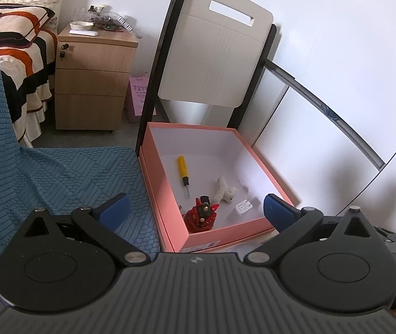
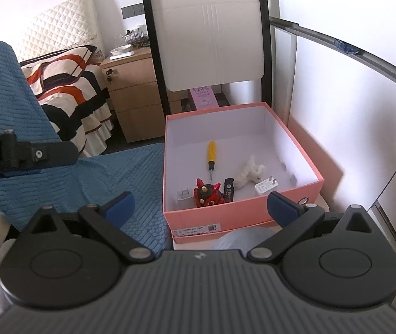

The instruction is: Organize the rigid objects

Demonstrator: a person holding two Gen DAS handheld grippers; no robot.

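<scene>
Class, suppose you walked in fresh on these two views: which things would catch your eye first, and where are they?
The open pink box beside the blue cover draws the eye. Inside lie a yellow screwdriver, a red figurine, a white plush toy and a white charger. Behind it stands a white chair.

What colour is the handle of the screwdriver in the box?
Yellow; the screwdriver shows best in the right wrist view.

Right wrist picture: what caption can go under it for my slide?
Open right gripper hovers before a pink box holding a yellow screwdriver.
</scene>
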